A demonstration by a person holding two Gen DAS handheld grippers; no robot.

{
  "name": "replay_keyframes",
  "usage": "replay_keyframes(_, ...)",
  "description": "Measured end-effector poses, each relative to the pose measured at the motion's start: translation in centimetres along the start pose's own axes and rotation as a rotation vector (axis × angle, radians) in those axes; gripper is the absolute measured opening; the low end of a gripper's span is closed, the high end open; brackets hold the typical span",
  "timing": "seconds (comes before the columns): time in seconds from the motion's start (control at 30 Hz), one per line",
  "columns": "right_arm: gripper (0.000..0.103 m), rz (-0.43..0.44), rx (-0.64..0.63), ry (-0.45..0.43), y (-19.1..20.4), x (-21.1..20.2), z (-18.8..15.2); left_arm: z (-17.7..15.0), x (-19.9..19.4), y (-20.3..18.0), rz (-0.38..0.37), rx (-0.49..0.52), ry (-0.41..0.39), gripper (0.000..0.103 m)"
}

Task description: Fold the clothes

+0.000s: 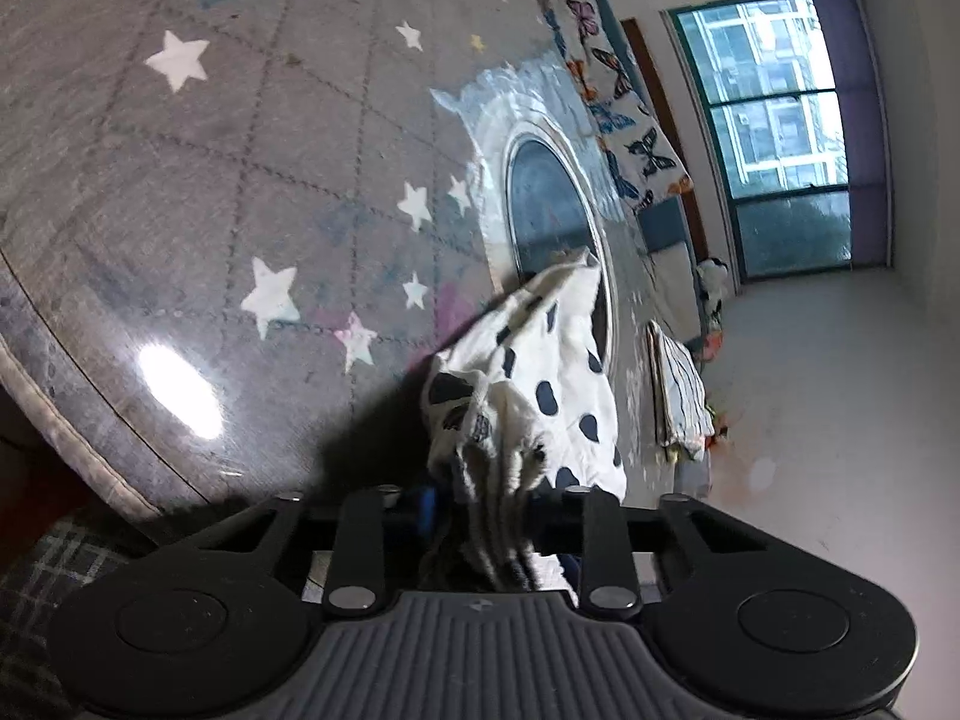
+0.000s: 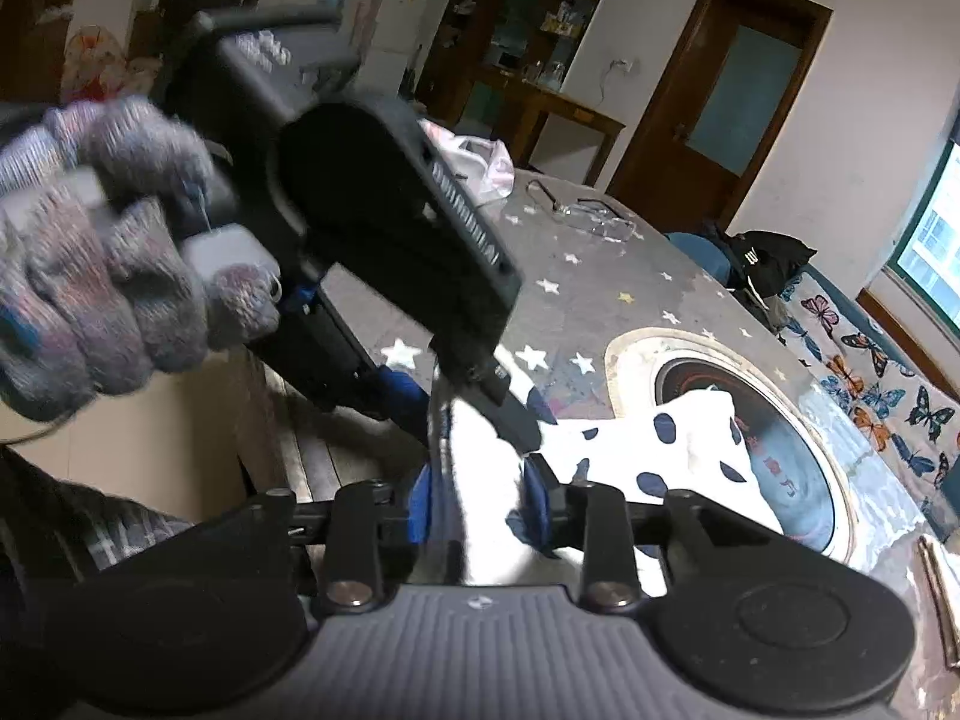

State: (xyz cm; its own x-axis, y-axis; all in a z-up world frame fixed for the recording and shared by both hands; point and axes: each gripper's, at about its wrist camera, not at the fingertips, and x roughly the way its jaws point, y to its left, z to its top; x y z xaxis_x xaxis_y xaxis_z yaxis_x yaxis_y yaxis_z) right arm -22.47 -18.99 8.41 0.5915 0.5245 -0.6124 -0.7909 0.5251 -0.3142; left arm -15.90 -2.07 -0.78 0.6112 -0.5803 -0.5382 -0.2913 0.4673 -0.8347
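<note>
The garment (image 1: 540,372) is thin white cloth with dark spots, and both claws hold it by one bunched edge at the near rim of the tabletop (image 1: 210,180). The rest trails away from that edge toward the round inset (image 1: 549,210) in the tabletop, and its far corner lies over the inset's near side.

The left claw (image 1: 492,504) is clenched on a gathered, pleated wad of the cloth. The right claw (image 2: 480,510) is clamped on a fold just beside it, blue pads (image 2: 420,510) pressing in from both sides. In the right wrist view the left claw comes down onto the same cloth from above, carried by a gloved hand (image 2: 108,252).

It looks light and limp, so it should sag and crumple wherever it goes unsupported, and it will keep no crease until pressed flat. Thin fabric can slide out of a pinch that catches too little. A hem or corner, taken as a single layer and with the two holds well apart, would probably spread it better than this wad. The glossy cover on the tabletop should let it drag easily.
</note>
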Motion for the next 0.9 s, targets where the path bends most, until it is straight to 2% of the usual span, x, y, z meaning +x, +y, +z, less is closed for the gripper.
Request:
replay_keyframes(0.17,0.047,0.039,0.102,-0.040,-2.1,-2.3,0.6,1.6,-0.5,-0.8,0.045,0.085,-0.019,0.025)
replay_keyframes(0.3,0.048,0.025,0.236,-0.057,-5.3,-3.4,0.7,3.2,-0.4,-1.7,0.091,0.172,-0.006,0.025)
replay_keyframes(0.4,0.047,-0.041,0.325,-0.046,-8.3,-2.7,0.2,4.3,-0.1,-2.5,0.129,0.247,0.010,0.025)
replay_keyframes(0.5,0.047,-0.037,0.429,-0.041,-11.4,-1.8,-0.6,5.0,0.1,-2.6,0.150,0.286,0.011,0.025)
replay_keyframes(0.67,0.047,-0.077,0.543,-0.003,-14.8,0.1,-2.3,6.5,0.4,-2.7,0.172,0.332,0.002,0.025)
replay_keyframes(0.8,0.047,-0.100,0.634,0.037,-17.5,2.3,-4.3,6.8,0.6,-2.3,0.167,0.333,0.017,0.030)
replay_keyframes(0.9,0.047,-0.086,0.694,0.060,-18.7,3.5,-5.6,6.8,0.4,-1.7,0.147,0.315,0.023,0.041)
